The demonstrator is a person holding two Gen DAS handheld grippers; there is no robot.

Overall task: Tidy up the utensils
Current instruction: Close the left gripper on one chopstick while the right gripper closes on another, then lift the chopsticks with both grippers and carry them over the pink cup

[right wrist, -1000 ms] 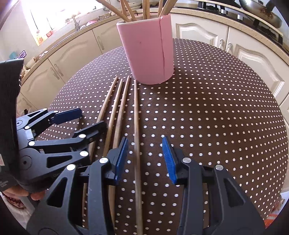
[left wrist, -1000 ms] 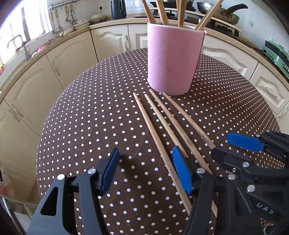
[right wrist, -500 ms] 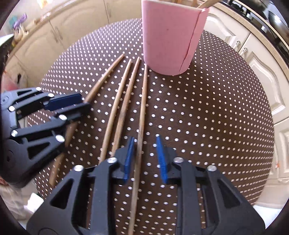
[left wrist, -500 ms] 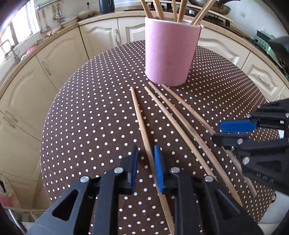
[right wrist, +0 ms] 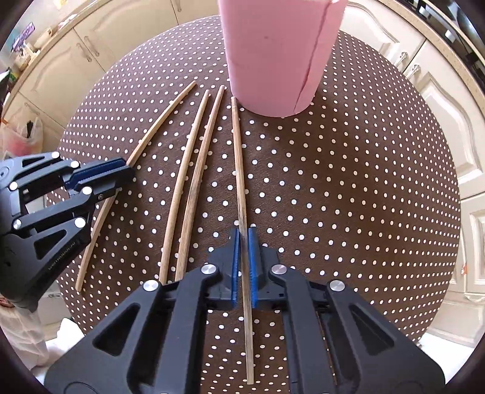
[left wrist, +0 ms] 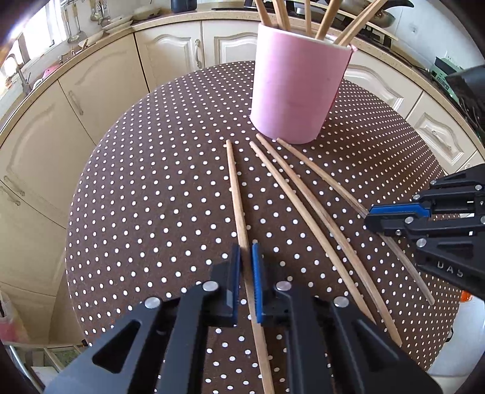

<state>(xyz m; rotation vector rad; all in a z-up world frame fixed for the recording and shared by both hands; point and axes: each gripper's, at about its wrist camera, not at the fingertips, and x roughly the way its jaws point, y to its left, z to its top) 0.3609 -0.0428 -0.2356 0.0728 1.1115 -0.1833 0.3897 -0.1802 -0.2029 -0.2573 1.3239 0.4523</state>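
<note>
Four wooden chopsticks lie side by side on the brown dotted round table, pointing at a pink holder that has several chopsticks standing in it. My left gripper is shut on the leftmost chopstick near its close end. My right gripper is shut on the rightmost chopstick, whose far tip lies beside the pink holder. Two chopsticks rest untouched between them. Each gripper shows in the other's view: the right gripper at the right, the left gripper at the left.
Cream kitchen cabinets and a countertop curve around the table's far side. A wok sits on the stove at the back right. A plastic bag hangs low on the left, past the table edge.
Both grippers have gone from open to shut, each closing on its own outer chopstick. The left slid onto the leftmost stick; the right tipped further down over the rightmost one.
</note>
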